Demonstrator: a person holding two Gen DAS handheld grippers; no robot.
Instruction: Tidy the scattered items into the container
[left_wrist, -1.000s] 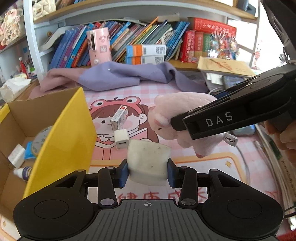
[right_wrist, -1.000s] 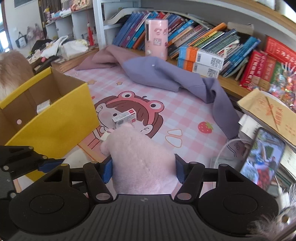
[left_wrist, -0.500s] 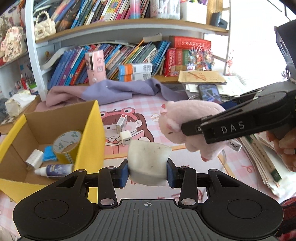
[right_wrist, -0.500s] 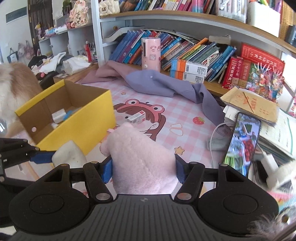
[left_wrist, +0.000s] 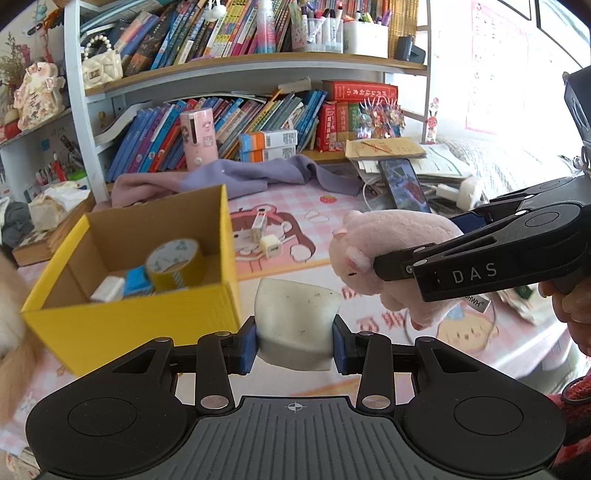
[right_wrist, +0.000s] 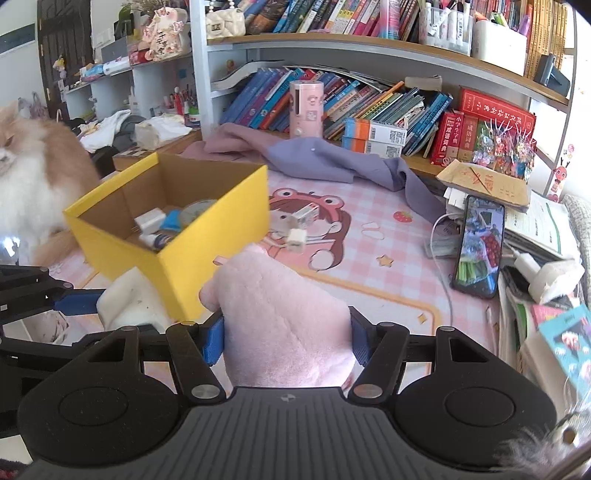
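Note:
My left gripper (left_wrist: 295, 345) is shut on a white squishy block (left_wrist: 297, 321), held above the mat to the right of the yellow cardboard box (left_wrist: 122, 325). My right gripper (right_wrist: 286, 339) is shut on a pink plush toy (right_wrist: 280, 317), raised near the box's near corner (right_wrist: 177, 273); the plush also shows in the left wrist view (left_wrist: 391, 254). The box holds a tape roll (left_wrist: 173, 264), a blue item and small white items. A white charger cube (left_wrist: 269, 246) and a small red-and-white box (left_wrist: 259, 224) lie on the pink cartoon mat (right_wrist: 369, 258).
A fluffy orange-and-white cat (right_wrist: 33, 184) sits left of the box. A purple cloth (right_wrist: 332, 158) lies at the back by the bookshelf. A phone (right_wrist: 478, 243), cables, a white plug and stacked papers crowd the right side.
Both grippers have risen and pulled back with their loads. The box's inside has come into view, and the cat now shows at the left.

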